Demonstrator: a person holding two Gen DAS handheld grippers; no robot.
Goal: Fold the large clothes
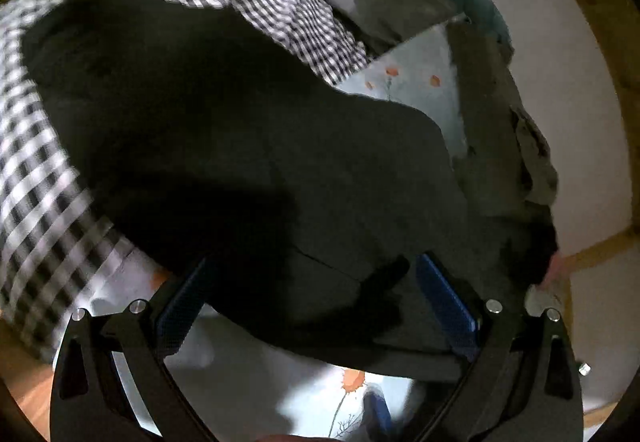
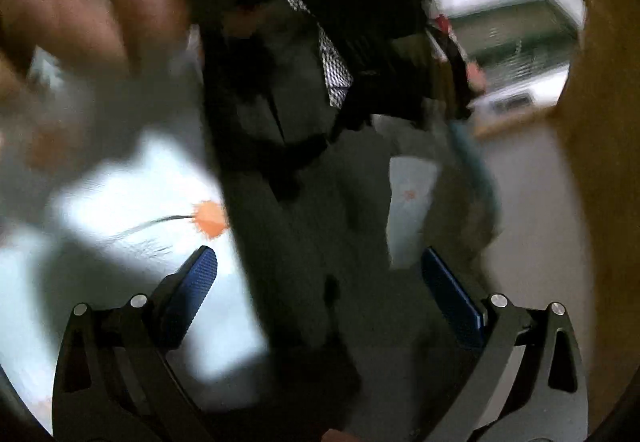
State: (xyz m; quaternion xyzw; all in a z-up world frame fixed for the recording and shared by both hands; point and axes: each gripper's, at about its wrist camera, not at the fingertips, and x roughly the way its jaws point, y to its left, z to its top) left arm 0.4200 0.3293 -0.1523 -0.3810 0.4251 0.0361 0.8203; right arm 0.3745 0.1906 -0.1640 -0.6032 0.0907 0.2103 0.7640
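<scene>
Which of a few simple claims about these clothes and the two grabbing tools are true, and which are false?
1. The left gripper has its fingers spread apart. True.
2. The checked cloth is red and yellow. False: it is black and white.
3. A dark garment lies over the checked cloth. True.
4. The sheet underneath is plain, with no pattern. False: it is pale with orange flowers.
5. The right gripper is clamped shut on a sock. False: its fingers are apart, with dark fabric ahead of them.
</scene>
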